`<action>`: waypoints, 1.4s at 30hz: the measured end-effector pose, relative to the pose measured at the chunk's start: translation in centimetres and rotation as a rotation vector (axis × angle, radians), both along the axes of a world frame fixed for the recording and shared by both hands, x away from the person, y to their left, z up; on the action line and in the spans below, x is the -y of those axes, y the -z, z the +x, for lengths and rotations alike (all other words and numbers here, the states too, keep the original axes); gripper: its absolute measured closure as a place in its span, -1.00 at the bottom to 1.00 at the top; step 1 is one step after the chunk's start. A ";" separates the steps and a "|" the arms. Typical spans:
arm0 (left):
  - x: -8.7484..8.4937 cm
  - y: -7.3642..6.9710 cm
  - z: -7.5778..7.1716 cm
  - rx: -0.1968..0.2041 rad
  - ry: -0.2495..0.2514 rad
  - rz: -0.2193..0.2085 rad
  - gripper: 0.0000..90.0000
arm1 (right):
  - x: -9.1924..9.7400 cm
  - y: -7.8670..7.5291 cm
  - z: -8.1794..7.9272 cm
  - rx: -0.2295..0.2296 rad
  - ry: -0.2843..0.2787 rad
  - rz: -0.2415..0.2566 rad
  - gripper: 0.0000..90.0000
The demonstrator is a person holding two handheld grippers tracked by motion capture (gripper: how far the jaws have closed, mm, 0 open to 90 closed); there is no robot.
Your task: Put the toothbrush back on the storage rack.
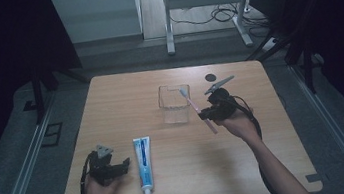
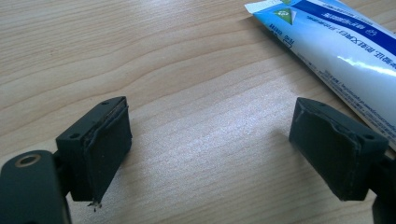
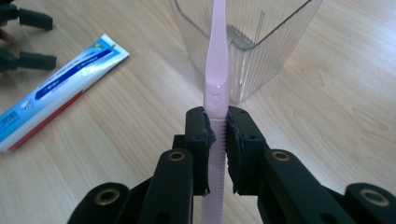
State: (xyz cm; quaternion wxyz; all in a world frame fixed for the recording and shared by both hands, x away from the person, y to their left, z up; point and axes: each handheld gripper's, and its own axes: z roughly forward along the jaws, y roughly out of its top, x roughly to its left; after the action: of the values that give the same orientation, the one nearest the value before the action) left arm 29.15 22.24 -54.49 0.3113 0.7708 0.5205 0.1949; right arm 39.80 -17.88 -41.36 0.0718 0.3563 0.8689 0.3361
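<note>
Nearest the person, at the table's [image 1: 108, 90] front-left corner, the left gripper [image 1: 118, 167] rests with its jaws spread wide on bare wood, nothing between them. Just beside it lies one toothpaste tube [image 1: 144, 165], cap toward the front edge, close to that rim. Further in and to the right, the right gripper [image 1: 206, 114] is clamped on the handle of one pink toothbrush [image 1: 194, 108], held raised above the wood with its head over the rim of the single clear ribbed cup [image 1: 175, 104]. The cup stands near the table's middle. One small dark disc [image 1: 211, 77] sits near the far edge. Bare wood lies open on the left and along the right side.
</note>
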 end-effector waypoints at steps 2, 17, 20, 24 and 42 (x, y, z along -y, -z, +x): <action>0.0 0.0 0.0 0.000 0.000 0.000 -0.71 | -0.1 0.0 0.1 0.006 0.004 0.003 0.75; 0.0 0.0 0.0 0.000 -0.001 0.000 -0.71 | -1.0 -0.7 1.9 0.036 0.043 0.048 0.75; 0.0 0.0 0.0 0.000 0.000 0.000 -0.71 | -1.2 -0.9 2.2 0.044 0.046 0.057 0.75; 0.0 0.0 0.0 0.000 0.000 -0.002 -0.71 | -1.7 -1.5 2.6 0.058 0.049 0.071 0.75; 0.0 0.0 0.0 -0.001 0.002 -0.004 -0.71 | -3.5 -3.2 4.5 0.116 0.065 0.135 0.75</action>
State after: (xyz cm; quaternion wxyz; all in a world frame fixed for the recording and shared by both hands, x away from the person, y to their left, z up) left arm 29.14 22.20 -54.50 0.3127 0.7709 0.5202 0.1934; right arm 44.32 -14.37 -38.15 0.1086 0.3681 0.8266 0.4116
